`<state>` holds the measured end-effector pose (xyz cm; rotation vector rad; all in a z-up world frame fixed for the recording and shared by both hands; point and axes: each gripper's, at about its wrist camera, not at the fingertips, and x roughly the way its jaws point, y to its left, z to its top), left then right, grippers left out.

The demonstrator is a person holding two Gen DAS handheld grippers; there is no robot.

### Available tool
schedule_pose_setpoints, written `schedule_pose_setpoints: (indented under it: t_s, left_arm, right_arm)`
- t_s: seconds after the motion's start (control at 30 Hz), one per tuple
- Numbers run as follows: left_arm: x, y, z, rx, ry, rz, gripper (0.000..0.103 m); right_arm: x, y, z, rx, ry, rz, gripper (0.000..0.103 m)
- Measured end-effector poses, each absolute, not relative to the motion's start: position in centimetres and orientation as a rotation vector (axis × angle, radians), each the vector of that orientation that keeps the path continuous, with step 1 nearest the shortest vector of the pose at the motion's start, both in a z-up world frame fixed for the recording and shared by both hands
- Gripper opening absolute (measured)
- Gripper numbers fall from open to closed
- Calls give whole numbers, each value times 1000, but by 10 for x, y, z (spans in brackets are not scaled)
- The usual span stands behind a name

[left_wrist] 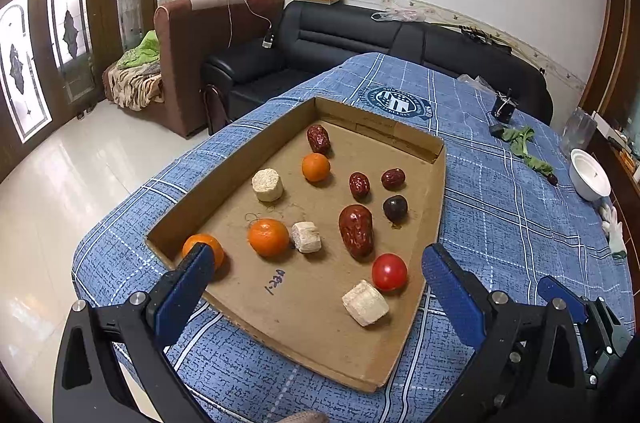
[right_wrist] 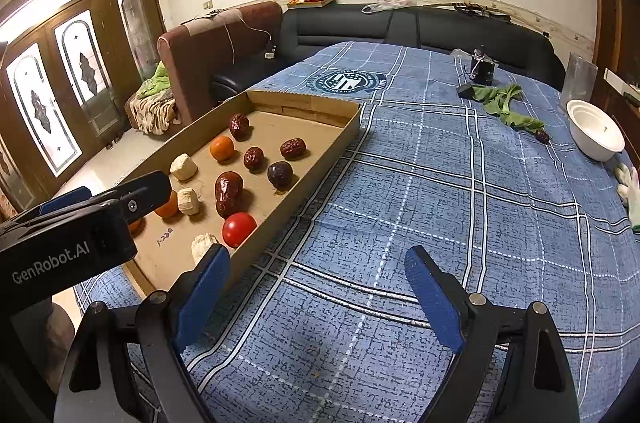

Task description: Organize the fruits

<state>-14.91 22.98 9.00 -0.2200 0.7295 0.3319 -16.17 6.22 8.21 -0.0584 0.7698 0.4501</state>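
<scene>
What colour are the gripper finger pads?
Blue, on black frames. The left gripper's pads show best in the left wrist view.

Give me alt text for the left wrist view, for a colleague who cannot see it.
A shallow brown cardboard tray on a blue plaid tablecloth holds three oranges, four wrinkled red dates, a dark plum, a red tomato and three pale cut cylinders. The open left gripper hovers over the tray's near end, holding nothing. Sofas stand behind.
</scene>
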Motion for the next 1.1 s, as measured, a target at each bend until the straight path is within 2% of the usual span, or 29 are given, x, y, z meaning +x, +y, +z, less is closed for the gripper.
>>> schedule_pose_setpoints:
  t_s: [1.1]
  left_arm:
    - [-155, 251, 87, -240, 683, 392, 103]
  right_arm:
    - [-166, 91, 77, -128, 778, 481, 94]
